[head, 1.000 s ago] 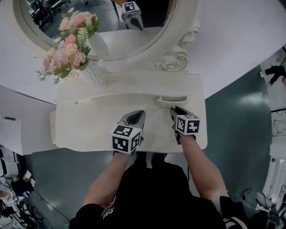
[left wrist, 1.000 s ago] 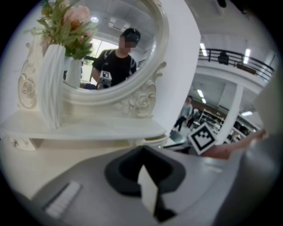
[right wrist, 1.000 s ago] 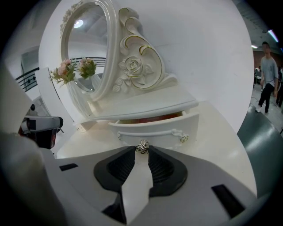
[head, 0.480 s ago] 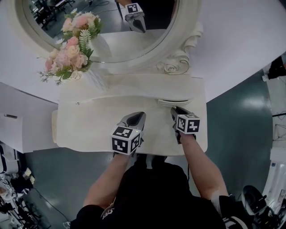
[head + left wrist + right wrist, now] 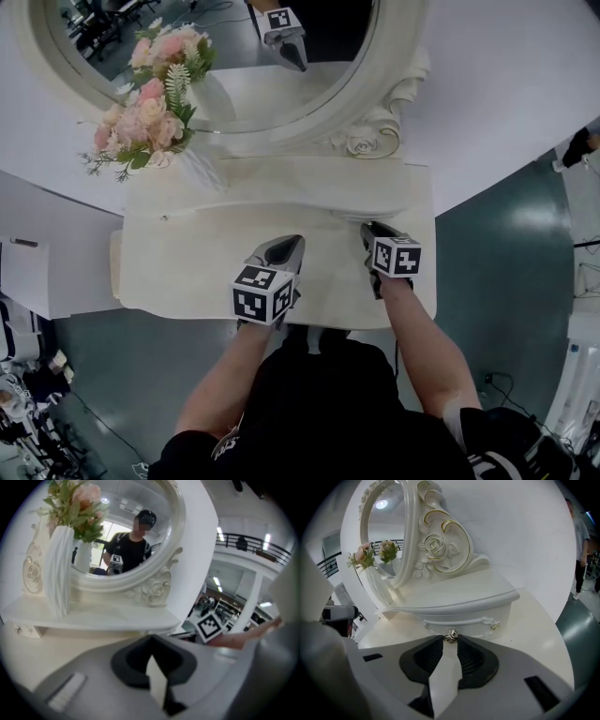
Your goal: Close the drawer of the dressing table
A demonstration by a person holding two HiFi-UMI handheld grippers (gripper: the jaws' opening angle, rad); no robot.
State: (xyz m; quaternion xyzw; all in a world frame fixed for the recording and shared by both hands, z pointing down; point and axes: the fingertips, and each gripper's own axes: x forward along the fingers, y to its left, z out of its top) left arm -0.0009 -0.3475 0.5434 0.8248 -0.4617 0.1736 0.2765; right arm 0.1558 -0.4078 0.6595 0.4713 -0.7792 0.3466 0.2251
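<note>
The small cream drawer with gilt scroll trim (image 5: 464,620) is almost home now, its front sitting nearly flush under the raised white shelf (image 5: 454,595) at the back right of the ivory dressing table (image 5: 187,267). A second ago that front stuck out clearly from under the shelf, half a second ago only a sliver showed, and now it is all but gone in the head view. The right gripper (image 5: 450,645) has nudged toward 12 o'clock with it, jaw tips pinched on the little metal rosette knob (image 5: 450,637). At its 9 o'clock, the left gripper (image 5: 284,246) has not budged, hovering over the tabletop with jaws closed on nothing. Further out, at 10 o'clock, a pink flower bouquet (image 5: 150,84) stands in a white ribbed vase (image 5: 58,569). At 12 o'clock is the oval carved-frame mirror (image 5: 234,56).
</note>
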